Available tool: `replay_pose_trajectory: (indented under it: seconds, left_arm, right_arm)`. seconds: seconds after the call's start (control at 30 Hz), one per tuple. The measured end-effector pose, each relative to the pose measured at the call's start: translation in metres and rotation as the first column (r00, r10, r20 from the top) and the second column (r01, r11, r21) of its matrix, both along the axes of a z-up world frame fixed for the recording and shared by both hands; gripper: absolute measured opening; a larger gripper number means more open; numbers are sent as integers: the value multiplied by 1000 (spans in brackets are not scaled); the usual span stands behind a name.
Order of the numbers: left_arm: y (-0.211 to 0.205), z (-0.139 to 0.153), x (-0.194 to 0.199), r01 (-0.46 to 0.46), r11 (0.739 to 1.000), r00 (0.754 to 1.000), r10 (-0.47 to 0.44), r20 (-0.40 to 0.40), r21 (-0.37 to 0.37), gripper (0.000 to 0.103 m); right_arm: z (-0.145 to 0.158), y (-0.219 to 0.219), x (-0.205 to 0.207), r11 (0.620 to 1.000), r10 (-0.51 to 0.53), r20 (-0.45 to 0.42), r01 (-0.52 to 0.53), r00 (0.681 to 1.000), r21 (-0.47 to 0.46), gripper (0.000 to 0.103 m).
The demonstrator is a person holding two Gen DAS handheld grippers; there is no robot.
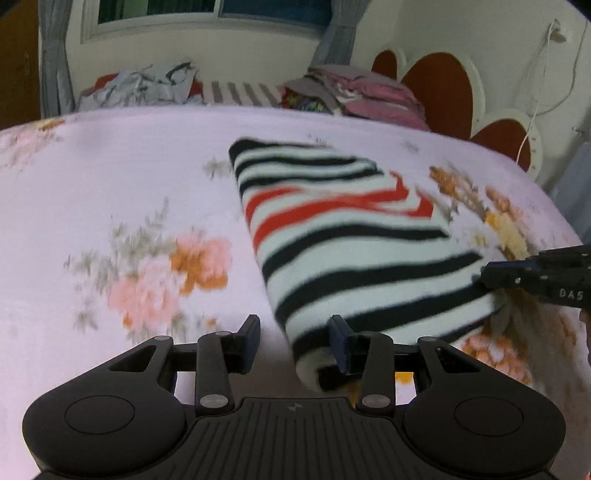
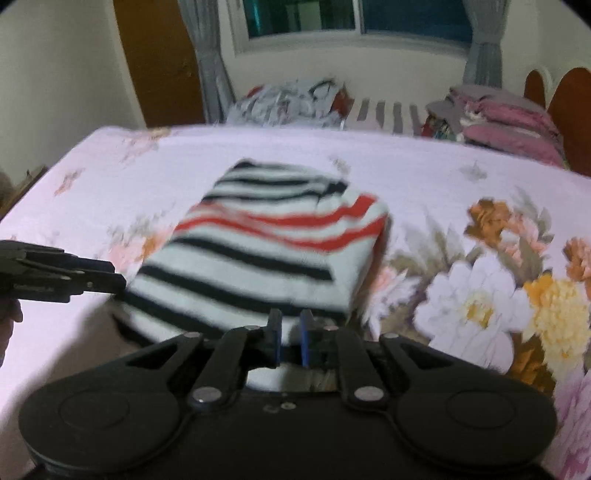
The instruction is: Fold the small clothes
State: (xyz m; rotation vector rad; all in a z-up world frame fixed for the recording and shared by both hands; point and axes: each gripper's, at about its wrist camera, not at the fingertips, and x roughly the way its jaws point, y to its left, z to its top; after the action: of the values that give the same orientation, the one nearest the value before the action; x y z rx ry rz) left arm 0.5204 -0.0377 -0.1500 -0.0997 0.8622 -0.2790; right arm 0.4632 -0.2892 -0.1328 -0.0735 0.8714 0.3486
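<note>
Striped knit in white, black and red, the small garment [image 1: 343, 236] is seen from the left wrist lying folded on the pink floral bedsheet [image 1: 122, 206], right of the middle, its near end raised off the sheet. The left gripper [image 1: 294, 341] is held spread, with nothing between its 2 fingers; its right finger [image 1: 340, 343] is seen against the garment's near edge, though contact cannot be confirmed through the blur. At the right edge the right gripper [image 1: 487, 277] is seen from the side, its tips at the garment's near right corner. Beyond the bed, a heap of loose clothes [image 1: 144, 86] is seen at far left and a stack of pink and grey folded items [image 1: 365, 96] at far right, below a window [image 1: 207, 14].

Seen from the right wrist, the garment [image 2: 266, 243] lies ahead at the middle of the bedsheet [image 2: 443, 177], its near edge lifted. The right gripper [image 2: 290, 332] is nearly pressed together, and the garment's near hem is pinched between its 2 blue-padded fingers. The left gripper [image 2: 118, 284] is seen at the left, its tips just beside the garment's near left corner.
</note>
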Motion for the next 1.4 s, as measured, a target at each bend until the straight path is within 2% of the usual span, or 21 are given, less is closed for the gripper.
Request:
replay_pose_trajectory:
  seconds: [0.17, 0.33, 0.47, 0.57, 0.67, 0.8, 0.87, 0.93, 1.0, 1.07, 1.23, 1.3, 1.33, 1.4]
  left_arm:
    - [4, -18, -4, -52, 997, 998, 50, -39, -55, 41]
    - [0, -33, -9, -79, 994, 995, 74, -64, -74, 41]
    - [-7, -36, -11, -98, 993, 994, 94, -61, -62, 41]
    - [-8, -23, -13, -103, 994, 994, 100, -51, -49, 41]
    - [-11, -6, -18, -102, 995, 995, 102, 0, -23, 41]
    - [-12, -1, -9, -119, 992, 993, 120, 11, -31, 41]
    - [-16, -4, -4, -113, 993, 994, 113, 1, -20, 41]
    - [-23, -12, -1, -110, 994, 993, 111, -26, 24, 41]
    - [-28, -18, 0, -109, 993, 993, 111, -36, 47, 41]
    - [-31, -18, -1, -110, 992, 993, 112, -30, 66, 41]
    - [-33, -17, -1, -114, 990, 993, 116, -29, 79, 41]
    - [-31, -9, -2, -130, 989, 991, 132, -21, 68, 42]
    - [-30, -2, -4, -154, 985, 988, 154, 5, 71, 44]
    - [-28, 7, -3, -199, 975, 979, 194, 62, 98, 79]
  right_arm:
    - [-27, 2, 0, 998, -20, -56, 16, 998, -63, 8]
    - [-36, -1, 2, 998, -40, -60, 36, 997, -60, 5]
    - [-39, -1, 2, 997, -46, -57, 42, 997, -60, 5]
    - [-30, 0, 1, 997, -48, -60, 44, 997, -61, 6]
    - [-7, 1, -7, 999, -38, 7, 38, 999, -29, 14]
    - [6, 2, -2, 999, -45, 60, 46, 997, -8, 15]
    - [0, 3, 5, 999, -39, 43, 39, 998, -18, 15]
    - [-13, 4, 9, 998, -33, 8, 34, 999, -47, 14]
    - [-27, 3, 12, 996, -39, -39, 36, 998, -78, 10]
    - [-35, 1, 8, 996, -33, -41, 30, 999, -86, 10]
    - [-35, -4, 7, 998, -26, -41, 24, 999, -64, 10]
    - [-26, -7, 5, 999, -31, -25, 30, 999, -32, 13]
    - [-18, -10, 3, 999, -37, 1, 37, 999, -6, 16]
    - [-6, -16, 2, 998, -48, 45, 47, 998, 30, 32]
